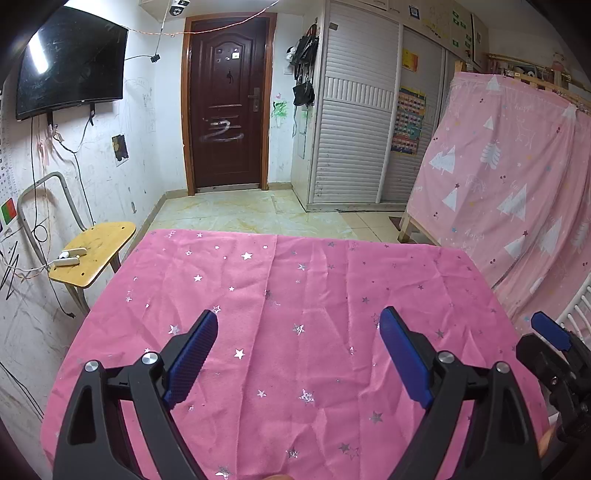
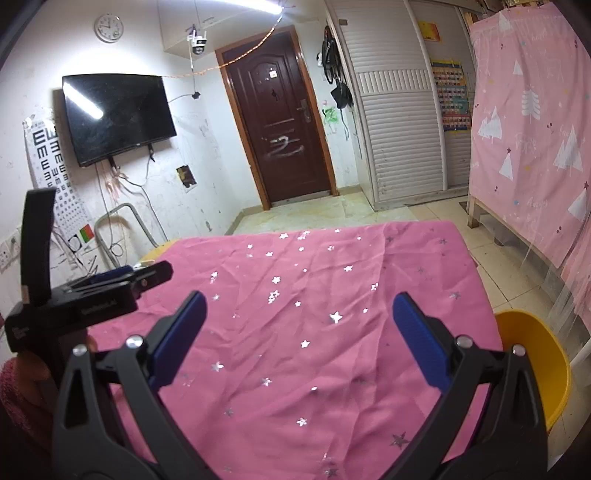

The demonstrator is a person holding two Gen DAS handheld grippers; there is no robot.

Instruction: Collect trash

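Two sets of black tongs with blue pads hang side by side above a surface draped in a pink cloth (image 1: 295, 332) scattered with silver stars. The left tongs (image 1: 298, 332) are spread wide with nothing between the pads; the right tongs (image 2: 299, 317) are likewise released and empty, the creased cloth showing in the gap. In the left wrist view the right tongs appear at the far right edge, just beside the left pair; in the right wrist view the left tongs (image 2: 122, 275) sit low at the left, held in a hand at the frame's corner. No trash can be made out on the cloth in either view. A yellow bin (image 2: 535, 369) stands on the floor just beside the right edge of the surface — its inside is not visible from this angle. On the far left a wooden chair (image 1: 96, 254) with a metal back stands against the marked white wall, two small white objects resting on its seat. Above it hangs a dark television (image 1: 70, 62), with an eye chart (image 2: 55, 166) beside it and a round clock (image 2: 108, 27) higher up. A dark brown door (image 1: 227, 107) closes the far end of the room, next to white slatted wardrobe doors (image 1: 354, 122) — and a pink sheet (image 1: 517, 166) printed with white trees hangs along the right side.
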